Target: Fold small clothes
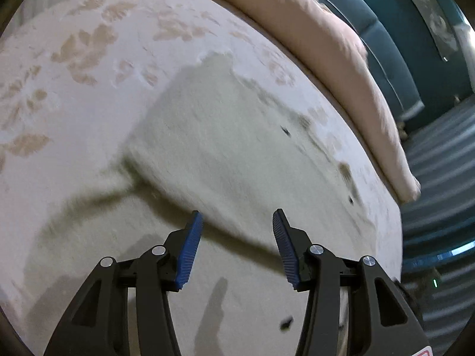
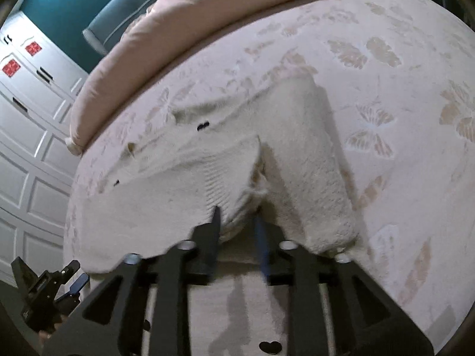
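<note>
A small cream fuzzy knit sweater with tiny black heart marks lies on the bed; it fills the middle of the left wrist view (image 1: 225,148) and of the right wrist view (image 2: 297,148). My left gripper (image 1: 237,222) is open and empty, hovering just above the sweater's near fold. My right gripper (image 2: 237,216) is shut on the sweater's ribbed sleeve cuff (image 2: 228,175) and lifts it over the body. The left gripper also shows at the lower left of the right wrist view (image 2: 56,284).
The bed has a pale cover with tan leaf and butterfly patterns (image 2: 386,89). A rolled pink duvet (image 1: 326,44) lies along the bed's far edge. A teal headboard (image 1: 386,29) and white panelled cabinets (image 2: 26,118) stand beyond. A striped floor (image 1: 439,178) lies past the bed edge.
</note>
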Available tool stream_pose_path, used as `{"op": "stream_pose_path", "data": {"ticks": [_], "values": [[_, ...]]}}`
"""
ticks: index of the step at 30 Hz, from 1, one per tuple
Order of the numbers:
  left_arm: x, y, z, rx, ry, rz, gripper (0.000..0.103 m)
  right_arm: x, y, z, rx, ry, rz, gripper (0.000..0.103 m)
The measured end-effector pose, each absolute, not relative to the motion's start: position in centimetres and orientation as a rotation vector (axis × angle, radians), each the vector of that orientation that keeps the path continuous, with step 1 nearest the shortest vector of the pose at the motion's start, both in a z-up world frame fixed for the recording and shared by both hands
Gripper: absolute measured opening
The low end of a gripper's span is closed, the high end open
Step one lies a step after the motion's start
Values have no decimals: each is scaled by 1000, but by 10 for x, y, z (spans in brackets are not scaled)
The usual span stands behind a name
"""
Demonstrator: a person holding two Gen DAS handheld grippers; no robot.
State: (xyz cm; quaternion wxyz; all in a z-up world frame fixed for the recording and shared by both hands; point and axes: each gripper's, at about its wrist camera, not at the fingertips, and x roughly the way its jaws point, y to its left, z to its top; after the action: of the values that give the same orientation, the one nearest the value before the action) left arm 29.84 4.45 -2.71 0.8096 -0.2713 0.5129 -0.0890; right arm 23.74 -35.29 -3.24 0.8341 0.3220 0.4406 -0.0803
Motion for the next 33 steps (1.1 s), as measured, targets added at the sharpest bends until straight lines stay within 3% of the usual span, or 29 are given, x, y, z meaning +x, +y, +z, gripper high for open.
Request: {"op": "stream_pose_path", "data": {"ticks": [2,4,5,6,7,8,11,13,16,21,25,29,33], "values": [[304,58,-40,-612,1129,-126,47,245,-354,-42,696,958,-186,43],[312,69,-50,-649,1153,-71,47,247,-353,-51,679,1002,-207,39],[313,76,-53,-665,1148,-37,43,255,-349,-50,657,1015,-196,17],[313,78,-52,-660,1142,-24,39,261,-343,-41,626,1010,-181,7],[315,80,-49,-628,1130,-6,24,259,-340,-29,607,977,-166,7],[314,81,-46,-590,1117,6,17,255,-334,5,602,859,-98,6],[316,81,-43,-500,1101,23,11,230,-331,66,648,591,74,6],[317,85,-53,-496,1119,45,10,232,-335,55,600,612,31,6],[315,88,-59,-502,1128,55,10,272,-347,-48,469,1065,-235,6],[317,85,-60,-461,1129,43,10,249,-348,7,596,783,-113,6],[317,81,-59,-443,1133,47,11,265,-369,-64,593,1047,-252,6],[317,78,-60,-393,1127,40,13,247,-361,-37,628,936,-256,11],[315,73,-59,-341,1118,42,13,218,-336,-2,405,802,-374,14]]}}
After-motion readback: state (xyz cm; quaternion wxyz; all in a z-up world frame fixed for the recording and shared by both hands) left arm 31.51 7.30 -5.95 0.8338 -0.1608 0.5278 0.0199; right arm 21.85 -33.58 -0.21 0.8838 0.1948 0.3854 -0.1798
